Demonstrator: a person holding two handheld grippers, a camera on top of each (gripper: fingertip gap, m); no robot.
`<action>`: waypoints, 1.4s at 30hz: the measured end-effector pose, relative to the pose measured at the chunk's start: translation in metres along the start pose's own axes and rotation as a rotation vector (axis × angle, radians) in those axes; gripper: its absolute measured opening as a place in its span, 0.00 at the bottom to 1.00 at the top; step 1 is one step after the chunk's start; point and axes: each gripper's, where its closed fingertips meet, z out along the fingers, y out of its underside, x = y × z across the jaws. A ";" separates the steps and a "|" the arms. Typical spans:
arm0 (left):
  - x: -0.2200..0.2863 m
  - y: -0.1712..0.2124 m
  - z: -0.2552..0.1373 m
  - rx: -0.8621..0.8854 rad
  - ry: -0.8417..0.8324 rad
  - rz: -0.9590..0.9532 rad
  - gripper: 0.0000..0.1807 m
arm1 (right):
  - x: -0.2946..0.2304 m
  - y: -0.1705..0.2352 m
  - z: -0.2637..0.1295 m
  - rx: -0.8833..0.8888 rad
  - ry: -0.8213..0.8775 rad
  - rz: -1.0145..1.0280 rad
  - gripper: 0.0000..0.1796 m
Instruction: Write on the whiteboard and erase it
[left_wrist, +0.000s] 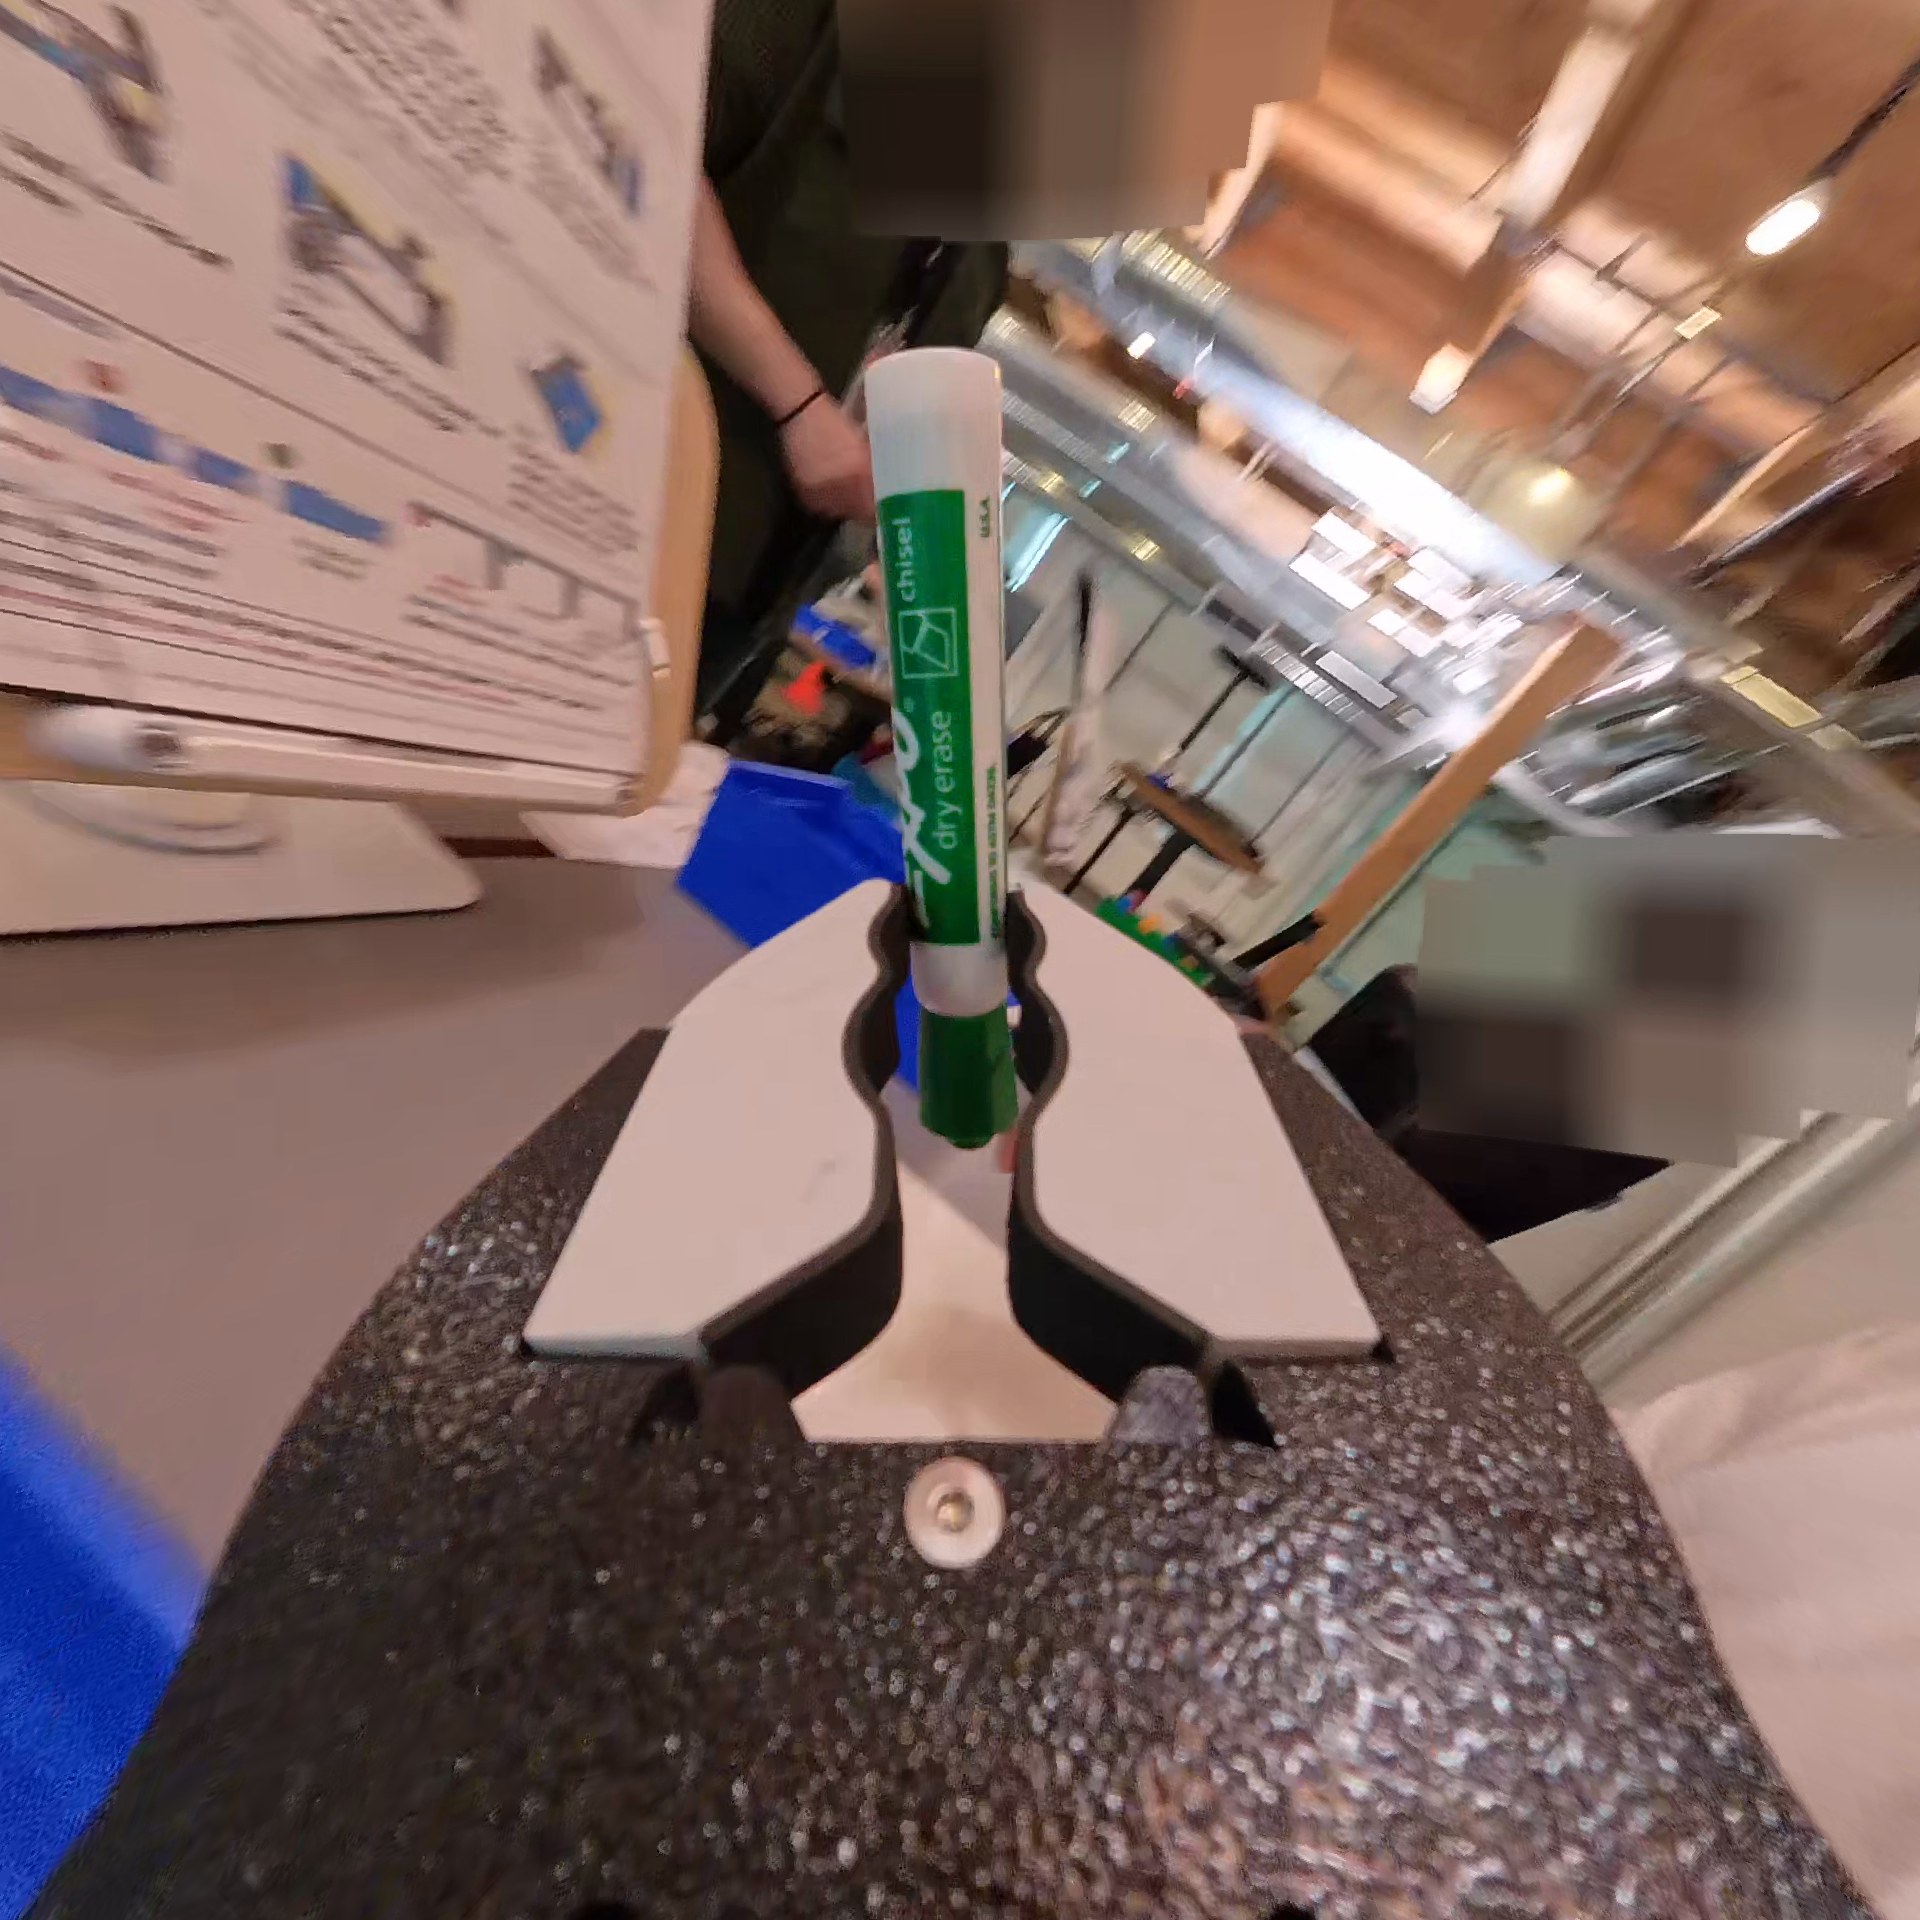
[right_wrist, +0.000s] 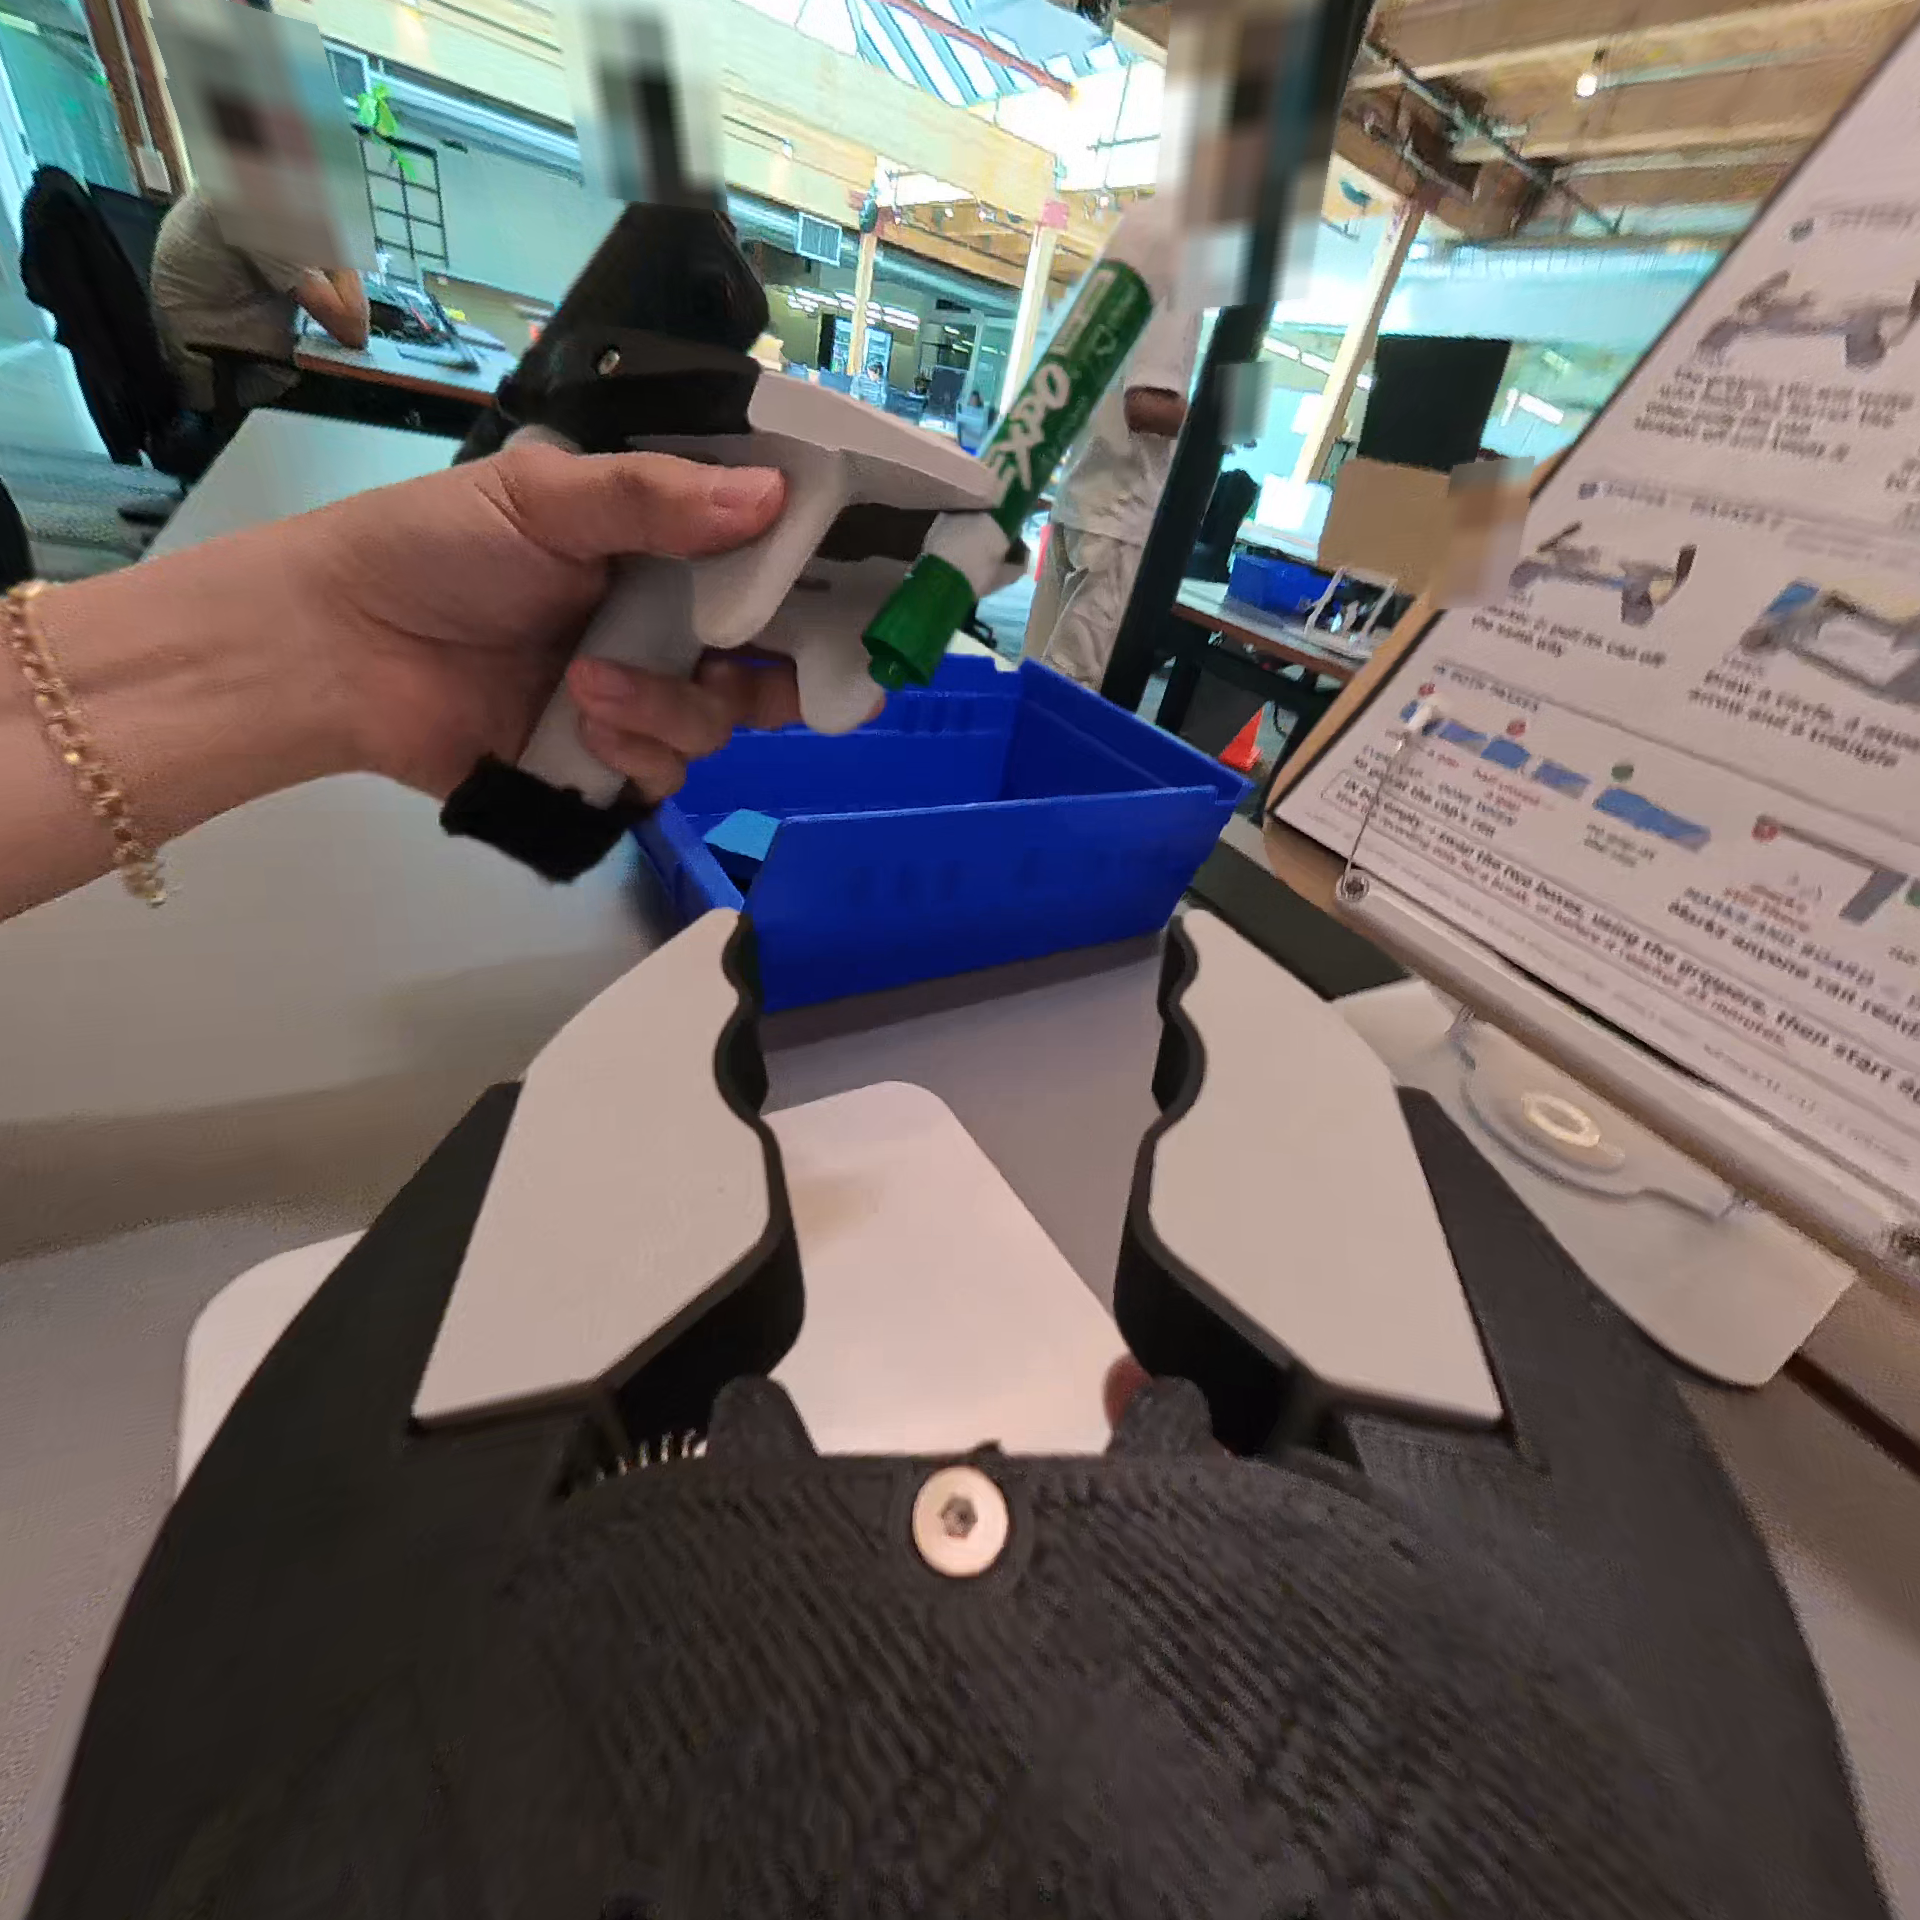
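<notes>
The left tongs (left_wrist: 961, 997) are gripping a green marker (left_wrist: 940, 665) low on its barrel, just above the green cap (left_wrist: 966, 1075), which is pointing down and toward the handle while the white butt end is pointing up and away. In the right wrist view the same marker (right_wrist: 1049, 416) is leaning, its long axis running from the cap (right_wrist: 914, 623) at lower left up to the butt at upper right. A hand (right_wrist: 447, 613) is wrapping the left tool's grip with the wrist roughly level, a chain bracelet (right_wrist: 73, 738) hanging at the wrist, and is holding the tool raised above the bench (right_wrist: 208, 997).

The right tongs (right_wrist: 951, 1008) are standing spread wide with nothing between them, low over the bench, aimed at a blue bin (right_wrist: 935, 831) lying just beyond. The cap is lying up and slightly left of the right tongs, farther off, above the near rim of the bin. The cap appears still on, so pulling it looks like the step in hand; the right tongs, being the free pair, would need to rise and close across the cap, crosswise to the marker's axis.

A white board (right_wrist: 935, 1268), presumably the whiteboard, is lying flat on the bench under the right tongs. A printed instruction sheet (right_wrist: 1662, 665) is standing on a stand to the right.
</notes>
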 end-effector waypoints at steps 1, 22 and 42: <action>0.008 0.005 0.004 0.036 0.041 -0.018 0.10 | -0.004 -0.003 0.002 0.014 -0.001 -0.040 0.39; 0.060 0.050 0.027 0.101 0.252 -0.018 0.09 | -0.018 -0.022 0.000 0.092 -0.064 -0.255 0.12; 0.072 0.110 0.010 -0.472 0.290 0.186 0.10 | -0.041 0.008 -0.042 -0.082 -0.499 -0.449 0.11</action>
